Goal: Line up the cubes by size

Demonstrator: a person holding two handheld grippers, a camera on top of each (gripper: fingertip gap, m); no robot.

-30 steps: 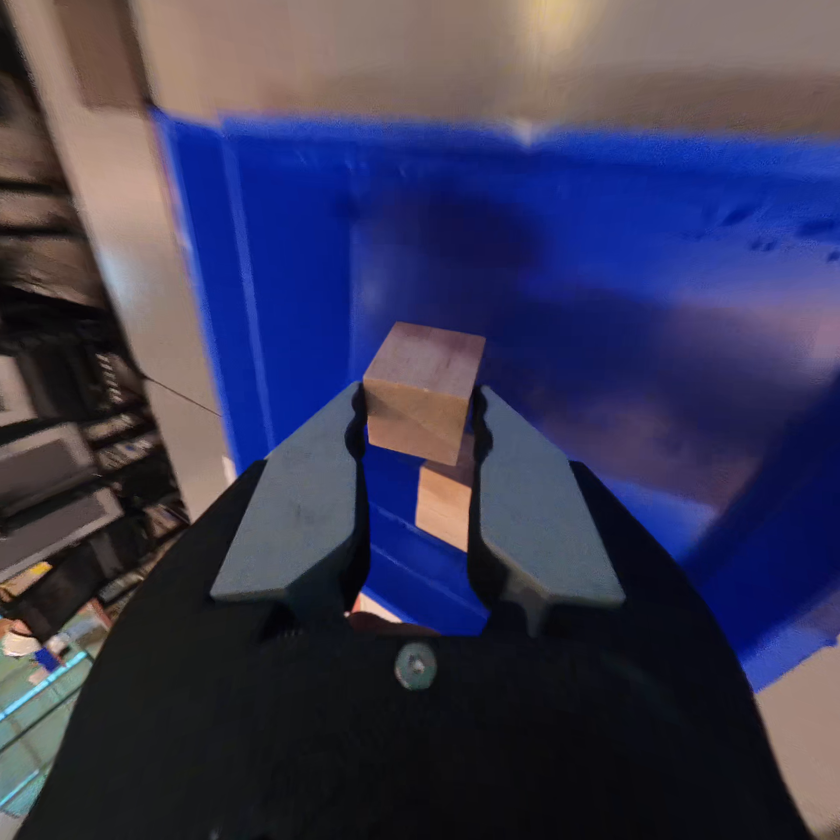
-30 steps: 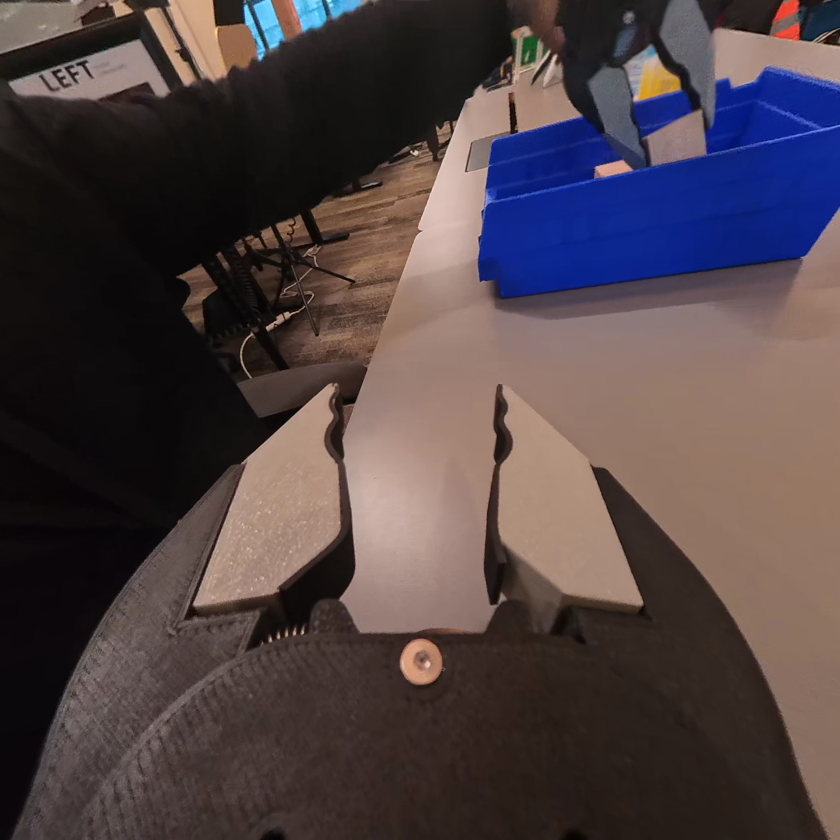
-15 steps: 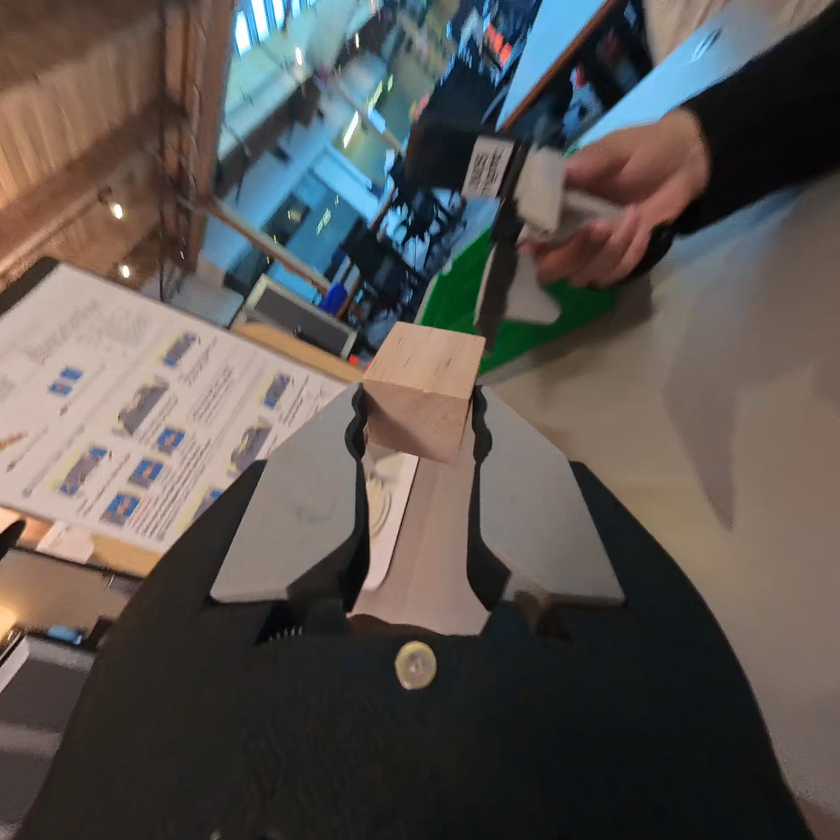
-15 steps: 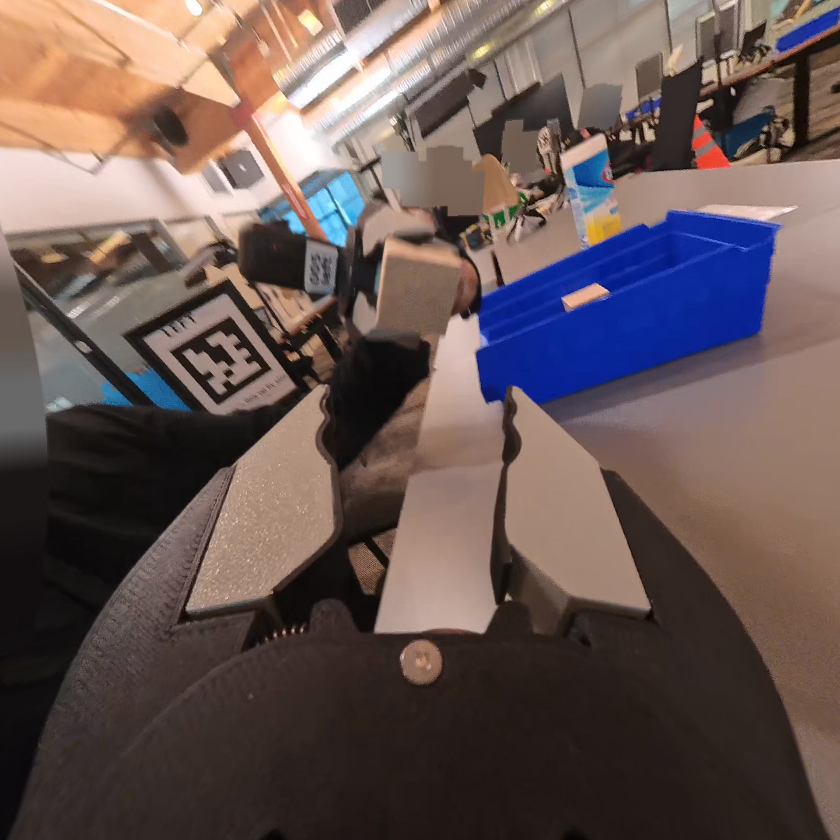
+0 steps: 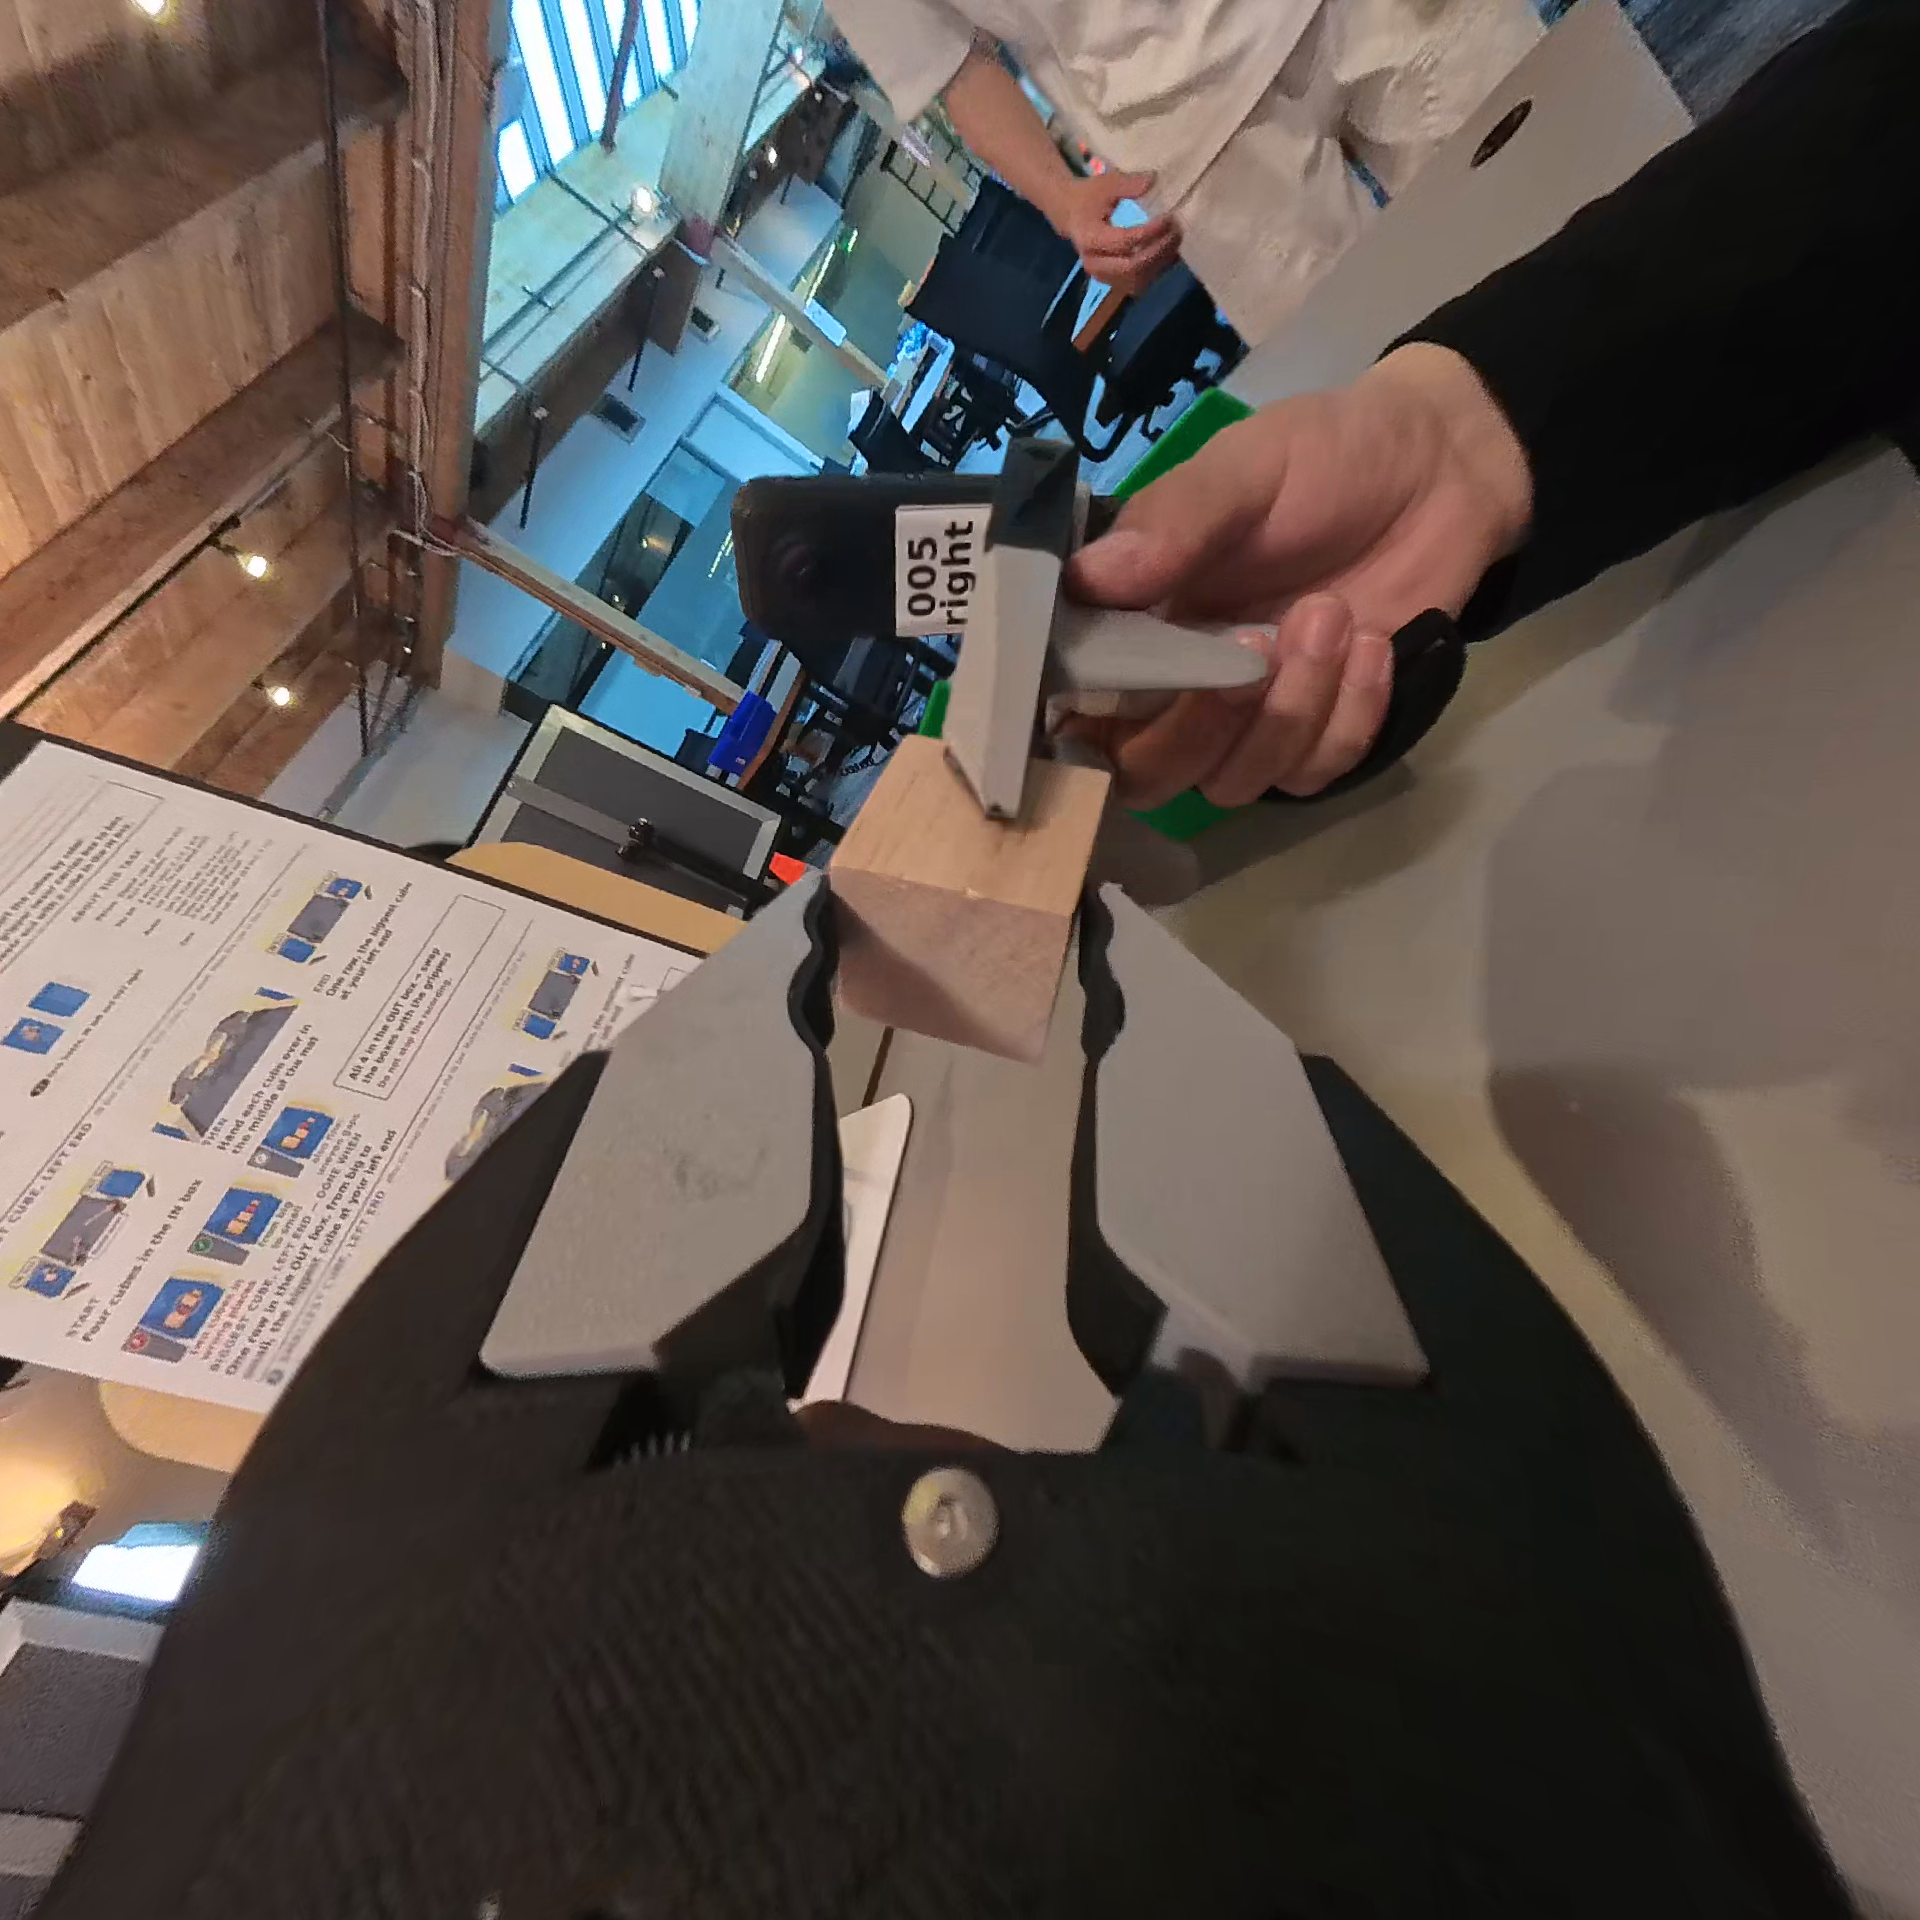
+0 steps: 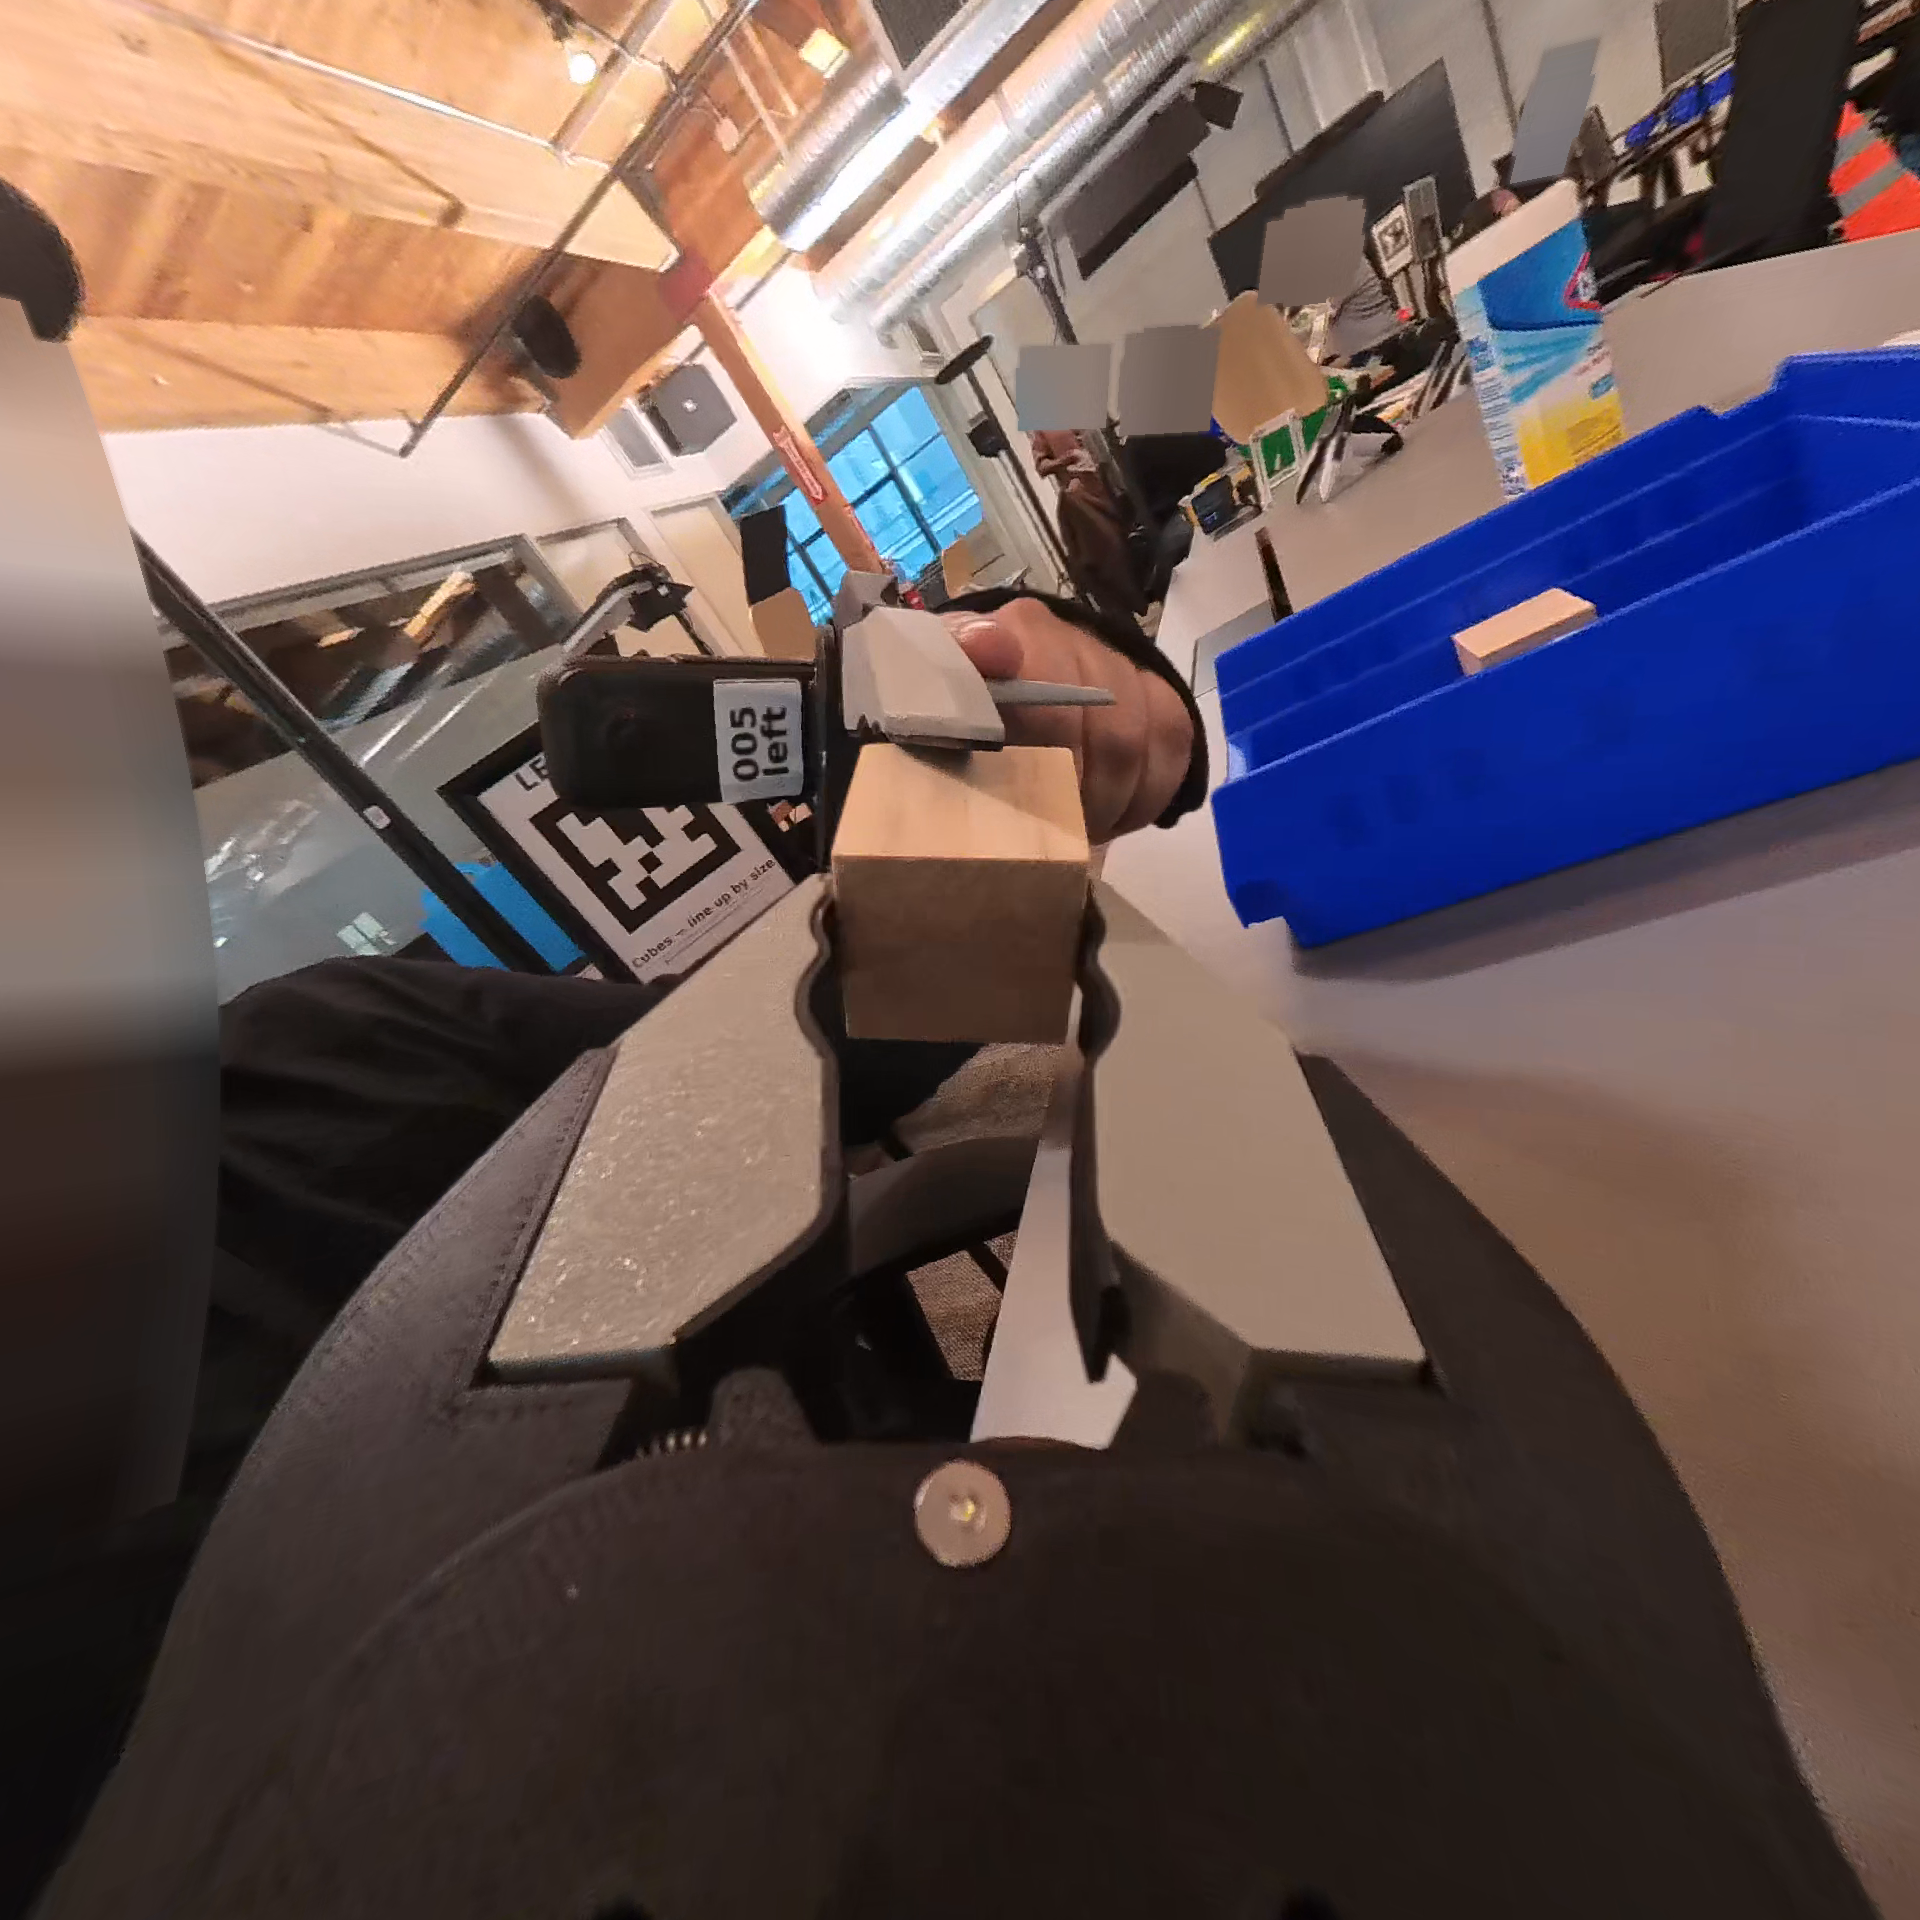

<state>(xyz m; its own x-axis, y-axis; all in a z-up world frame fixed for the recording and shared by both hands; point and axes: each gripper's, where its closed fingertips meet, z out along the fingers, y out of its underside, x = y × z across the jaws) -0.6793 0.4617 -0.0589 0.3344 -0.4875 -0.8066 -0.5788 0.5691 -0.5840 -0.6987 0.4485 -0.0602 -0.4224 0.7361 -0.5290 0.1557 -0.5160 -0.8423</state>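
A light wooden cube (image 5: 966, 935) is held in the air between both grippers. My left gripper (image 5: 954, 935) is shut on its sides. In that view one finger (image 5: 1003, 665) of the right gripper presses on the cube's upper face, with a hand (image 5: 1299, 582) behind it. In the right wrist view my right gripper (image 6: 956, 935) is shut on the same cube (image 6: 956, 914), and a finger (image 6: 914, 696) of the left gripper lies along its top. A second, smaller wooden cube (image 6: 1522, 642) lies in the blue bin (image 6: 1507, 790).
The blue bin stands on the grey table (image 6: 1558, 1091) at the right. A wipes canister (image 6: 1538, 364) stands behind it. A printed instruction sheet (image 5: 208, 1091) and a green object (image 5: 1174, 457) show past the cube. A black-and-white marker board (image 6: 634, 862) stands at the left.
My left gripper carried the cube out of the blue bin and across to the right gripper. My right gripper, open before, has shut on the cube.
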